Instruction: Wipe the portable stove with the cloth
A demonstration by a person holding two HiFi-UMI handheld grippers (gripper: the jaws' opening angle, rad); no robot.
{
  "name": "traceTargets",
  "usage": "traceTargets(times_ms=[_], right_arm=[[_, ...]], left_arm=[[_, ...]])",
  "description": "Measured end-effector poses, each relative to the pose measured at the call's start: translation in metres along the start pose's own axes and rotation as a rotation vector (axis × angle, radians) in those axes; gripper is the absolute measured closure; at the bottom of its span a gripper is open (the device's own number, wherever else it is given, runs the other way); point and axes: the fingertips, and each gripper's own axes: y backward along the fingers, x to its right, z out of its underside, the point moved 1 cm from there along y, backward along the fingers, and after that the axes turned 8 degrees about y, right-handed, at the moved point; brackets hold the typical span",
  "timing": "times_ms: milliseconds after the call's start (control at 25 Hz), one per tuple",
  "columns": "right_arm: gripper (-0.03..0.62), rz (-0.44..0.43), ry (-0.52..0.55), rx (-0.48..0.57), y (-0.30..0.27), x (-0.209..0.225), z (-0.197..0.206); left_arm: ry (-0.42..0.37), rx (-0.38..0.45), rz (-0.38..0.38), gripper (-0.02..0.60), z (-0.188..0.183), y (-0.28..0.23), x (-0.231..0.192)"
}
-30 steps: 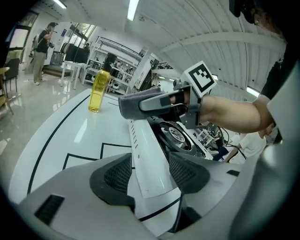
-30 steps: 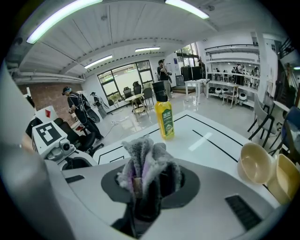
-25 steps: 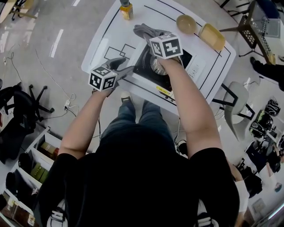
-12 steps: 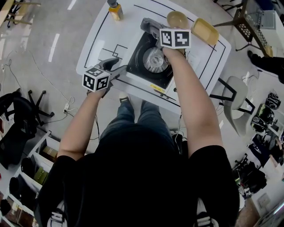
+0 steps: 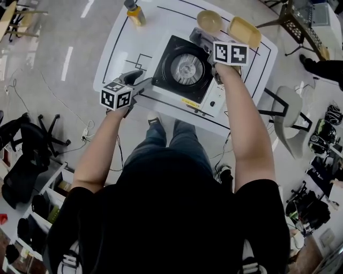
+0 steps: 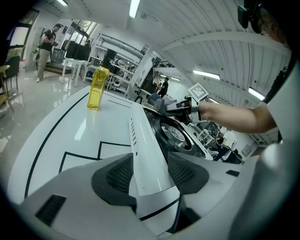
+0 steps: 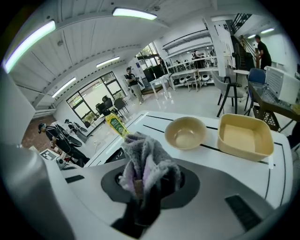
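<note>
The portable stove [image 5: 185,69] has a black top, a silver burner and a white casing, and sits mid-table. My left gripper [image 5: 140,83] straddles its near left corner. In the left gripper view the white stove edge [image 6: 145,154] fills the gap of the left gripper [image 6: 150,173], whose jaws are closing with both pads against it. My right gripper [image 5: 208,44] is at the stove's far right corner, shut on a bunched grey cloth [image 5: 199,36]. In the right gripper view the cloth [image 7: 147,164] sticks up out of the right gripper [image 7: 145,185] and hides the fingertips.
On the white table [image 5: 134,48] stand a yellow bottle [image 5: 134,12] at the far left, and a tan bowl [image 5: 209,21] and a tan rectangular tray [image 5: 245,31] behind the stove. A grey chair [image 5: 286,115] stands right of the table. People stand far off.
My right gripper has carried the cloth from over the burner across to the stove's far right corner. The left gripper has stayed on the stove's near left corner.
</note>
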Motion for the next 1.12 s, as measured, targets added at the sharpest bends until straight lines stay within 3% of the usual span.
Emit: traceTargets(times_ms=[800, 920, 1120], right_arm=[[0.480, 0.164, -0.032, -0.044, 0.095, 0.093, 0.061], [0.480, 0.257, 0.061, -0.064, 0.109, 0.102, 0.064], [0.480, 0.419, 0.325, -0.125, 0.122, 0.101, 0.068]], left_arm=[[-0.013, -0.023, 0.008, 0.331, 0.001, -0.002, 0.006], [-0.019, -0.027, 0.010, 0.331, 0.002, -0.002, 0.006], [-0.032, -0.033, 0.007, 0.333, 0.003, -0.001, 0.008]])
